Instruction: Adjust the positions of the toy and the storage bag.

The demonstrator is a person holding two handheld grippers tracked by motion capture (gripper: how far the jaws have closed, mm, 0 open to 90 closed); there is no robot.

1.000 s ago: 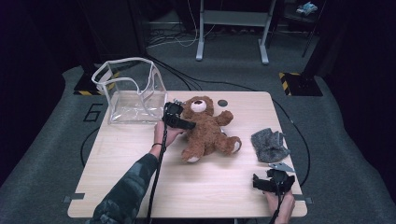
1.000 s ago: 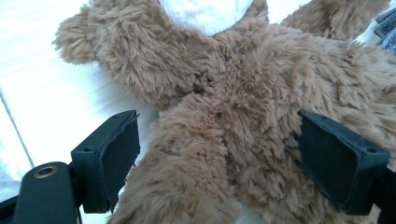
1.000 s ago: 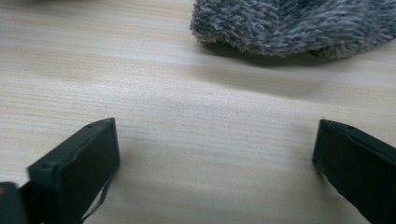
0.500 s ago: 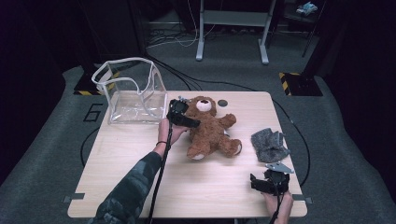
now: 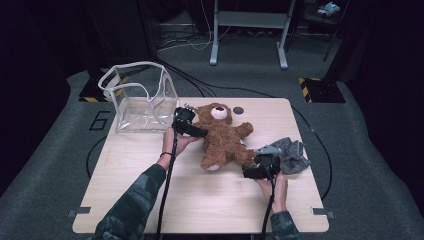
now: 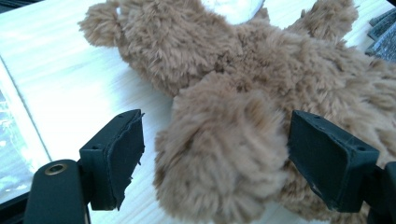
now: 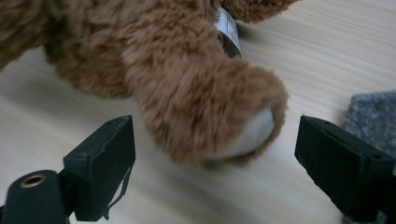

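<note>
A: The right gripper (image 5: 251, 171) has come up to the teddy bear (image 5: 223, 136) at table centre; the left gripper (image 5: 197, 132) straddles its 9 o'clock arm.

B: Both sets of jaws gape wide, holding nothing. Shallow bites on fur could slip when lifting toward the clear bag (image 5: 140, 95) at 10 o'clock.

Teddy bear (image 7: 187, 84) head cut off; label (image 7: 229, 30) print probably unreadable.

Room: dim, dark at the edges; the pale wooden table (image 5: 200, 200) is lit from above.
Glare: tabletop washed out in the left gripper view.
Blur: the fluffy brown teddy bear (image 7: 187, 79) is softened in the right gripper view.
</note>
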